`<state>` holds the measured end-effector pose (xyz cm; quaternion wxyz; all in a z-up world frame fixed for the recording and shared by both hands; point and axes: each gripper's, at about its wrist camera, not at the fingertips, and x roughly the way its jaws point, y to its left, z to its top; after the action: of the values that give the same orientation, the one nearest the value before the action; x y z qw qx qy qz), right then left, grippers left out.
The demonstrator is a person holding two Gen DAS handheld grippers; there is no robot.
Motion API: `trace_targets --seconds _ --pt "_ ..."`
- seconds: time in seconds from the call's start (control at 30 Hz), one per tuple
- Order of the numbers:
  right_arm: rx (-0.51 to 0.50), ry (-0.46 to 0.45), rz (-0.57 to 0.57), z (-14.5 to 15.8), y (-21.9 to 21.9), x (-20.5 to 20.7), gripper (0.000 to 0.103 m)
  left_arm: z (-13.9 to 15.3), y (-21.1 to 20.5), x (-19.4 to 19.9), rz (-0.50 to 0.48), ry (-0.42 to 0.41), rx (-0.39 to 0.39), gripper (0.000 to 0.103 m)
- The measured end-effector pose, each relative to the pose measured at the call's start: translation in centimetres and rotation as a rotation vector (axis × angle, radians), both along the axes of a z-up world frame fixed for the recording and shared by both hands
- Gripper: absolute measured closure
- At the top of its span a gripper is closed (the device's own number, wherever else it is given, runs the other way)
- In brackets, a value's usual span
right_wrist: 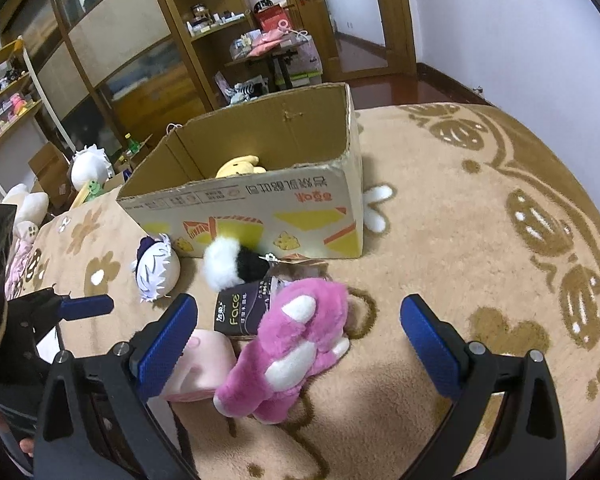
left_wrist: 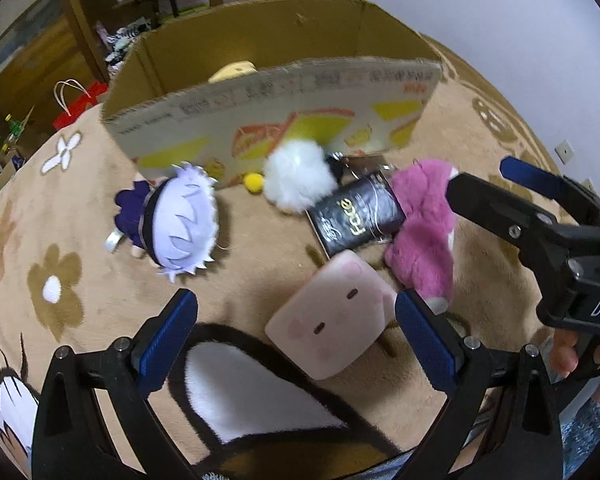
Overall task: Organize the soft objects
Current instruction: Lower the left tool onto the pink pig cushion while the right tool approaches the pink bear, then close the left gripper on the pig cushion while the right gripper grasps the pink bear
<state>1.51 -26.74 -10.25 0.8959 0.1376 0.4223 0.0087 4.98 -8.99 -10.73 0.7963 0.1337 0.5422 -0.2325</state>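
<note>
A pink square plush point(left_wrist: 330, 316) lies on the tan rug, between the open fingers of my left gripper point(left_wrist: 296, 340). A magenta plush bear point(right_wrist: 288, 344) lies between the open fingers of my right gripper point(right_wrist: 300, 340). A black "Face" tissue pack point(left_wrist: 356, 216) point(right_wrist: 240, 312), a white and black fluffy toy point(left_wrist: 300, 176) point(right_wrist: 232, 264) and a white-haired doll point(left_wrist: 176, 220) point(right_wrist: 156, 268) lie in front of the cardboard box point(left_wrist: 276, 128) point(right_wrist: 260, 208). A yellow plush point(right_wrist: 240, 166) is inside the box. The right gripper point(left_wrist: 484, 184) also shows in the left wrist view.
The tan flowered rug point(right_wrist: 460, 240) stretches to the right. Wooden shelves point(right_wrist: 204, 40) and a small cluttered table point(right_wrist: 276, 52) stand behind the box. More plush toys point(right_wrist: 28, 208) and a red bag point(left_wrist: 80, 108) lie at the left beyond the rug.
</note>
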Motion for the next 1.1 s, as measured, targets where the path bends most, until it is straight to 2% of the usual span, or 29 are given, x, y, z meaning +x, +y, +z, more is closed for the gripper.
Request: trace_targets --seconds 0.27,0.4,0.6,0.7,0.8,0.9,0.93,1.1 --pt "0.010 0.066 0.011 -1.5 0.1 1.0 0.000 -2.0 -1.5 0.0 -0.040 0.074 0.039 0.005" --pt "0.016 0.096 0.013 -2.4 0.0 1.6 0.005 -3.1 -2.2 0.3 -0.040 0.087 0.087 0.005" --pt "0.031 0.143 0.015 -3.8 -0.1 2.7 0.020 -3.8 -2.4 0.6 -0.029 0.092 0.088 0.005" --pt "0.035 0.172 0.023 -4.6 0.0 3.1 0.034 -4.3 -2.5 0.8 -0.026 0.101 0.084 0.005" --pt "0.057 0.179 0.038 -5.0 0.1 3.4 0.044 -4.3 -2.3 0.8 -0.031 0.113 0.063 0.017" --pt "0.036 0.171 0.049 -4.9 0.7 3.4 0.047 -4.3 -2.5 0.9 -0.037 0.125 0.038 0.032" --pt "0.028 0.170 0.047 -4.9 0.8 3.3 0.048 -4.2 -2.4 1.0 -0.037 0.134 0.032 0.040" --pt "0.008 0.149 0.039 -4.2 1.3 2.9 0.049 -3.3 -2.1 0.4 -0.040 0.113 0.024 0.053"
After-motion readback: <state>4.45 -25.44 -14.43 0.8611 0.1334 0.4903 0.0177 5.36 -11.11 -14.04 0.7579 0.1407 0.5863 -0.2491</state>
